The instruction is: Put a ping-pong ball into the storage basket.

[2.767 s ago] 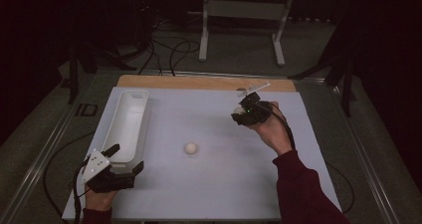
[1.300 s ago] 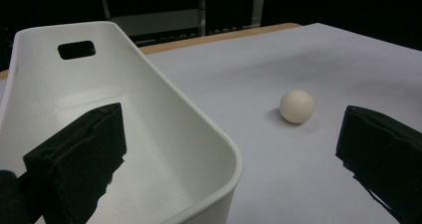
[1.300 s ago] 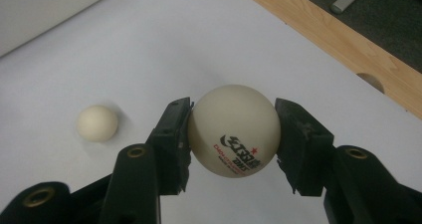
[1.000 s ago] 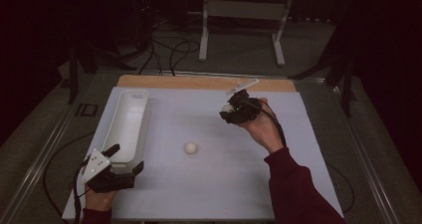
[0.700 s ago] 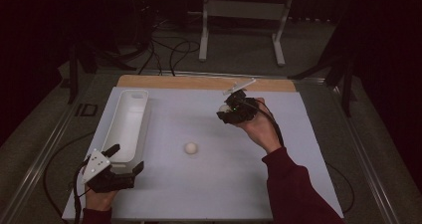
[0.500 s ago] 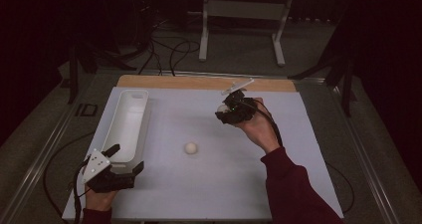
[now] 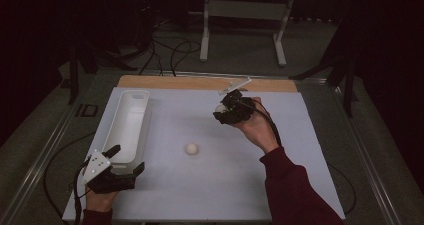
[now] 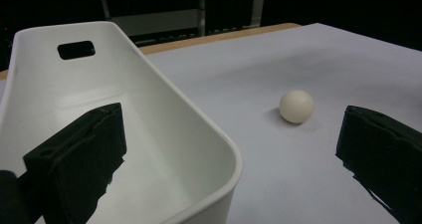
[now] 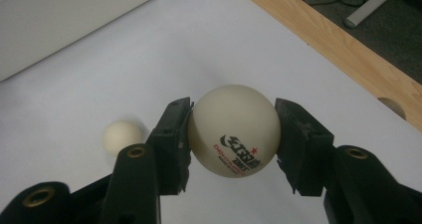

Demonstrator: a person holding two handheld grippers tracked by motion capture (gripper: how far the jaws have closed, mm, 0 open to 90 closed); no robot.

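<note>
My right gripper [image 9: 233,134] is shut on a white ping-pong ball [image 9: 234,137] with a printed logo, held above the white table surface. In the high view that right gripper [image 7: 223,110] hangs over the far middle of the table with the ball [image 7: 220,108] at its tip. A second white ball [image 7: 191,148] [image 8: 296,106] [image 9: 121,137] lies loose on the mat near the centre. My left gripper [image 7: 127,160] [image 8: 229,149] stands open at the near left, straddling the near corner of the white bin [image 7: 131,116] [image 8: 164,99], one jaw inside it.
The long white bin [image 9: 59,15] runs front to back along the left side of the mat. A wooden strip [image 7: 200,82] borders the table's far edge. Cables and a metal stand [image 7: 240,15] lie on the floor beyond.
My right hand with the ball has drifted slightly leftward over the table. The left gripper and the loose ball have stayed put.
</note>
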